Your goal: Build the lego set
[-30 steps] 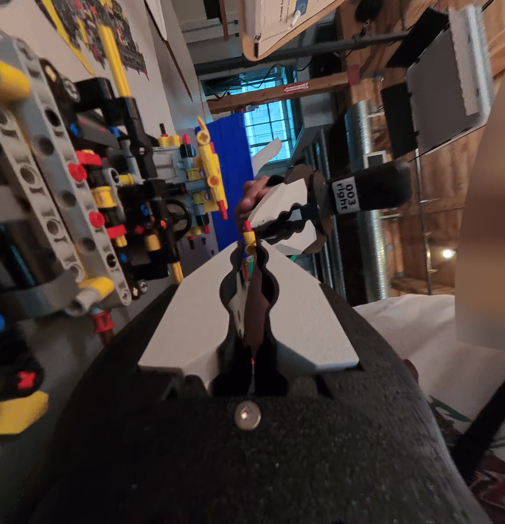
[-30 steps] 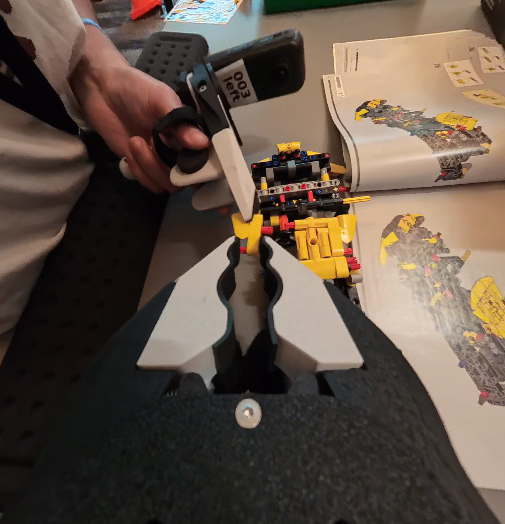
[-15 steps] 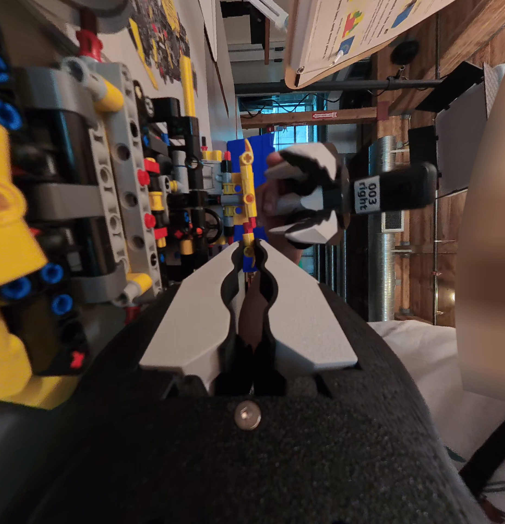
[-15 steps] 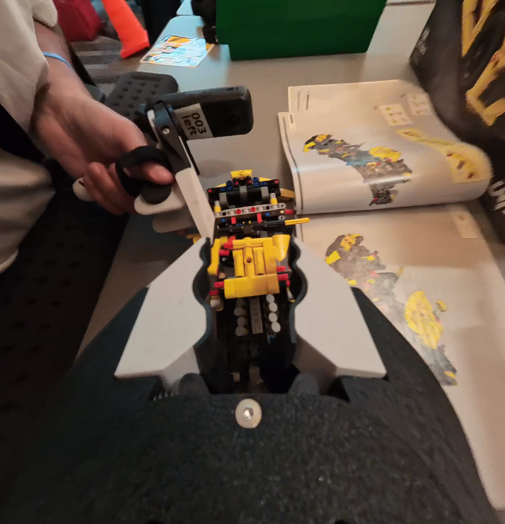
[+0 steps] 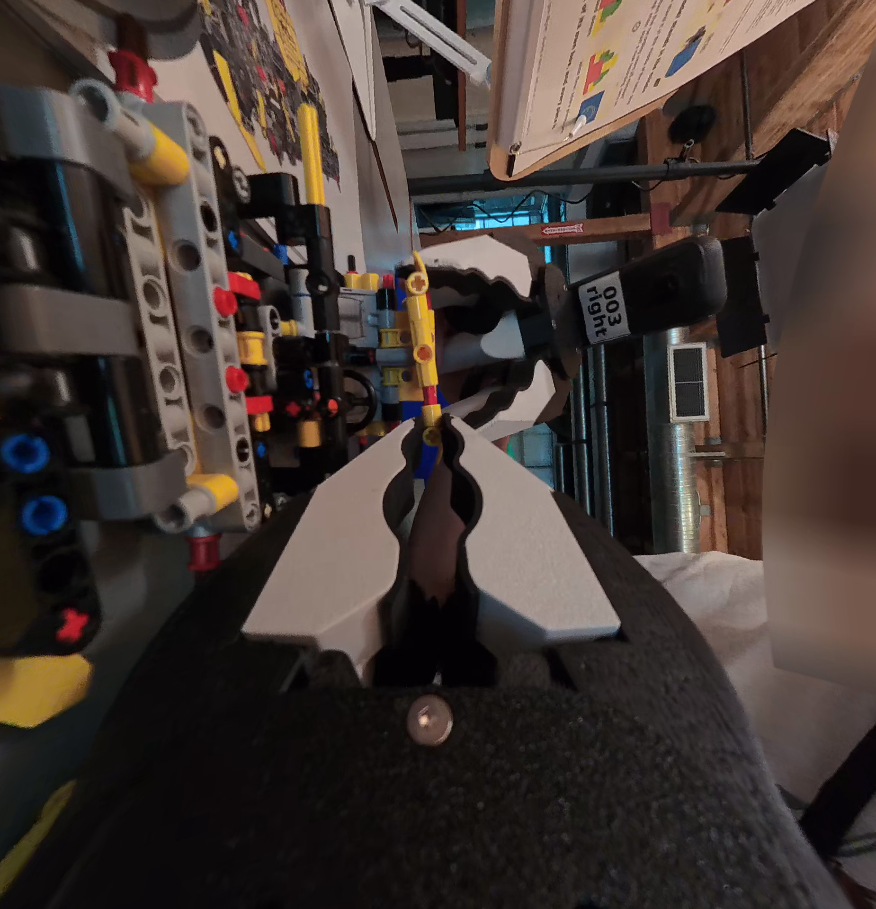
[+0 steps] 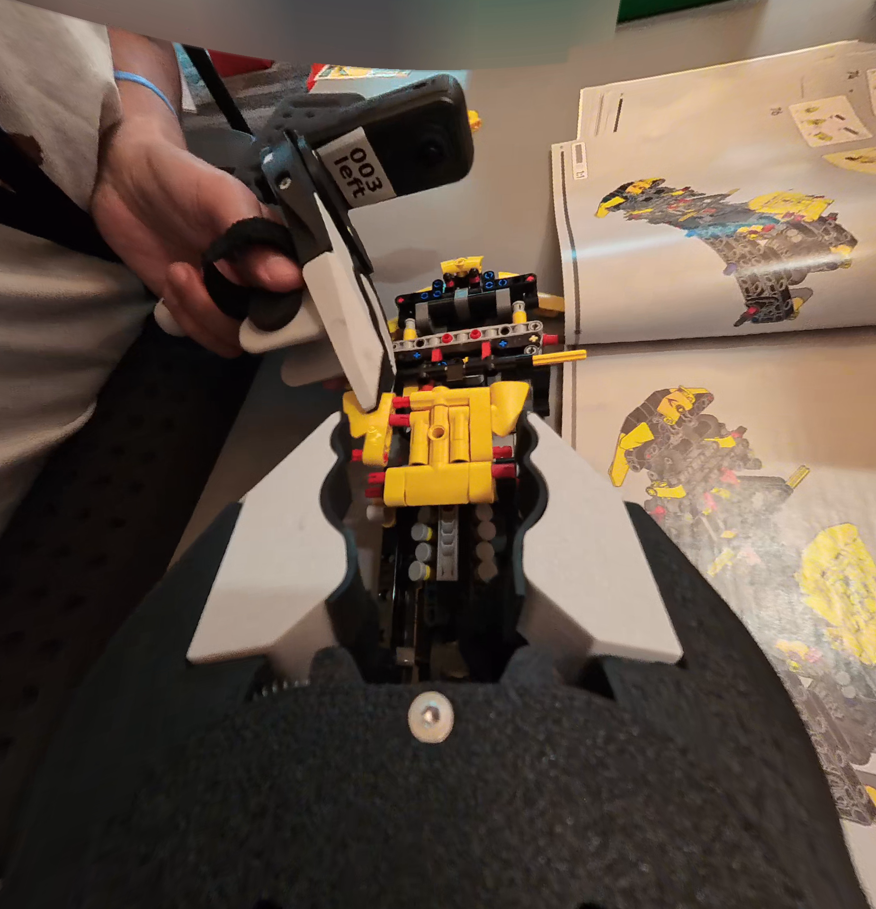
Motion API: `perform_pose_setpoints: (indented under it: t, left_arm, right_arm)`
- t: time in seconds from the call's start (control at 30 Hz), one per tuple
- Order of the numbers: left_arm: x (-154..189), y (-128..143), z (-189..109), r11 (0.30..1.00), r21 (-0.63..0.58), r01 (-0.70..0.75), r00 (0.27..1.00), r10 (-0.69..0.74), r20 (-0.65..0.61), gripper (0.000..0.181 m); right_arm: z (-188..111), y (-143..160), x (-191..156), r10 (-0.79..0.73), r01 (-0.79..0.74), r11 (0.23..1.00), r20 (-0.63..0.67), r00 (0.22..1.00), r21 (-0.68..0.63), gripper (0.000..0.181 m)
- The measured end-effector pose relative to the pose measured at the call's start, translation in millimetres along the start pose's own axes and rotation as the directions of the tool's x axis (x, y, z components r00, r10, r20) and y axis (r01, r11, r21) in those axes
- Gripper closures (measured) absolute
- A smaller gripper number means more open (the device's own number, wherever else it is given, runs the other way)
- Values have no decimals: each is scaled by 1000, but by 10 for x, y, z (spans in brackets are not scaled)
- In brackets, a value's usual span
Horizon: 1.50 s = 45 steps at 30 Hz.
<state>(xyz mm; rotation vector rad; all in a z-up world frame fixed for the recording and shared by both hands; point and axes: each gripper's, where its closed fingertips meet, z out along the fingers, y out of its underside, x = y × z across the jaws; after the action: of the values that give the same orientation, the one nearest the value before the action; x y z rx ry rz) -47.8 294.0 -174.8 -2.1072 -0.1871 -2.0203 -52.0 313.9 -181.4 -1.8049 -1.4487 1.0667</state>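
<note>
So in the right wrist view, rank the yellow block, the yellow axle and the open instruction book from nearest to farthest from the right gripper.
1. Yellow block: between the right gripper's open fingers.
2. Yellow axle: beyond the fingertips, sticking out rightward.
3. Instruction book: farthest, on the right.

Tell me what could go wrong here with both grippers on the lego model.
The left gripper pinches only a small yellow side piece at its tips; a twist could pop that piece off the lego model.

The right gripper straddles the model with its jaws wide, so closing hard might squeeze the red pins sticking out of the sides, or shift the model.

The open instruction booklet lies beside the model, and a slip could crumple it.
</note>
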Motion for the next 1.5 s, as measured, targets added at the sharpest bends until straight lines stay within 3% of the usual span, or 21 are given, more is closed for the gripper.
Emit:
perform_pose_setpoints:
  t: [0.2,0.3,0.5,1.3,1.5]
  left_arm:
    - [-32,-20,-7,999,41,-9,999,7,53,174]
    - [-53,-22,-23,998,61,-10,998,6,65,174]
    - [-34,44,-2,998,47,-39,998,36,57,174]
    - [-4,69,-3,997,82,-15,1000,13,26,174]
    - [-1,56,-6,996,81,24,999,-26,20,174]
  right_arm:
    - [18,77,-92,-83,83,996,26,996,-32,92]
    - [23,100,-101,-111,111,992,-1,994,-57,91]
    - [22,118,-92,-130,128,989,-34,991,-72,100]
    - [38,125,-87,-102,97,993,-70,992,-65,108]
    - [57,163,-39,-165,142,978,-152,974,-150,112]
